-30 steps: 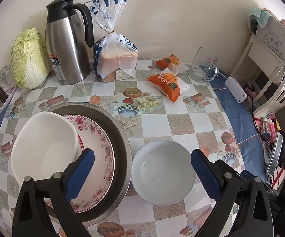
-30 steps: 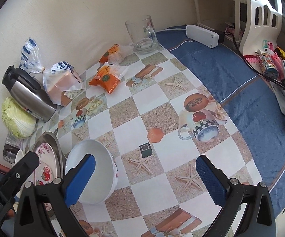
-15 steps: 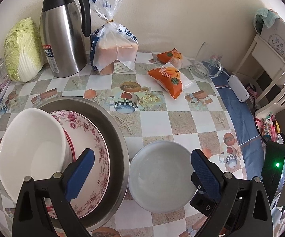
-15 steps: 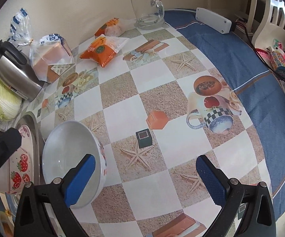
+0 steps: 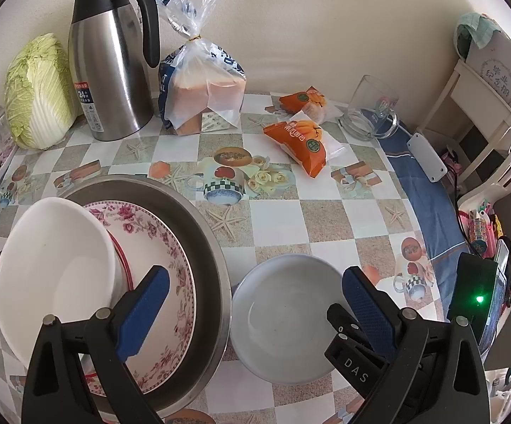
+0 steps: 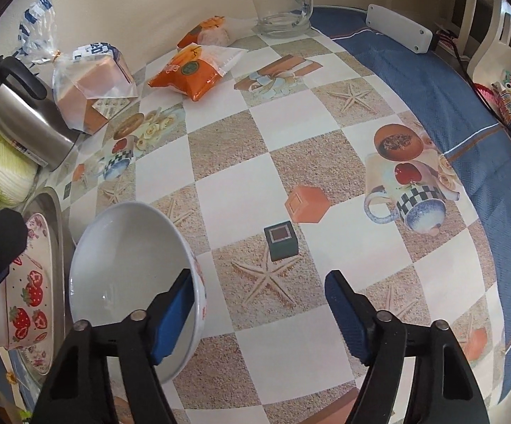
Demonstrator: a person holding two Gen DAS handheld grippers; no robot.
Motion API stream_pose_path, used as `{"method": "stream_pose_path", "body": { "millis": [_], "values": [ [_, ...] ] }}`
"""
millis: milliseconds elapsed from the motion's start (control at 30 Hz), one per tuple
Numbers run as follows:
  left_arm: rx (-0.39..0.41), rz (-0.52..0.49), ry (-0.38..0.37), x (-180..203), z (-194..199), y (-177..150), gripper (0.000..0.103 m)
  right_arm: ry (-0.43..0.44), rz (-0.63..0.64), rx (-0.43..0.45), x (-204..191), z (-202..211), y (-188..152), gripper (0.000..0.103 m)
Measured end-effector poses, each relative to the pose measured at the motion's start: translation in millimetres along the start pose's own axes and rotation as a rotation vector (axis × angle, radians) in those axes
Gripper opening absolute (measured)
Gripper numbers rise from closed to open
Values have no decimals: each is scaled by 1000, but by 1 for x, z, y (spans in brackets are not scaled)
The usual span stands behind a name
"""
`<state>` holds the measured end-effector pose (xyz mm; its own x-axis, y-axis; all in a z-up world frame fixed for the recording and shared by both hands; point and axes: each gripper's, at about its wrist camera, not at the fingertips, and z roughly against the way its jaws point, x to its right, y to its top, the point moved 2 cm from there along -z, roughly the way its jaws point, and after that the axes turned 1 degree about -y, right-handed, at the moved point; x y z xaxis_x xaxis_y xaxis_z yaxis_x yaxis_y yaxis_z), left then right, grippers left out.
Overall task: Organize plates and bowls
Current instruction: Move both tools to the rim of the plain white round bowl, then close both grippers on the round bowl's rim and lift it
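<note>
Strawberry bowl (image 6: 15,304) & floral plate (image 5: 170,282) already in steel basin (image 5: 205,247). White bowl (image 6: 128,282) left on worktop (image 6: 241,162). Right tongs (image 6: 259,314) closing astride its rim, not gripping yet; left tongs (image 5: 255,304) open, empty.

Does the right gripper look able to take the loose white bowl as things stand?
Probably yes. The right gripper, jaws just closing, has its left finger over the white bowl at the near rim, the other outside it. Nothing blocks the rim.

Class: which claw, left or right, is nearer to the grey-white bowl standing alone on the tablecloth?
Right. The right claw has one finger inside the bowl at its rim, jaws closing but not yet gripping. The left claw hangs above, straddling the bowl and the metal basin.
</note>
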<state>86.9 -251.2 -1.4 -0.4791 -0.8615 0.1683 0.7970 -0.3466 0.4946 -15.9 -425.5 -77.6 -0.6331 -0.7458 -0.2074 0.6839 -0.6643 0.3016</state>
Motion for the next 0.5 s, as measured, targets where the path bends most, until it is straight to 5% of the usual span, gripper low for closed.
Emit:
{"method": "stream_pose_path", "body": {
  "millis": [233,500],
  "values": [
    [1,1,-5,0,0,0,98,79,1,15,-10,4,1,33],
    [9,6,-1,2,-1,0,98,54,-48,35,6,9,4,28]
  ]
}}
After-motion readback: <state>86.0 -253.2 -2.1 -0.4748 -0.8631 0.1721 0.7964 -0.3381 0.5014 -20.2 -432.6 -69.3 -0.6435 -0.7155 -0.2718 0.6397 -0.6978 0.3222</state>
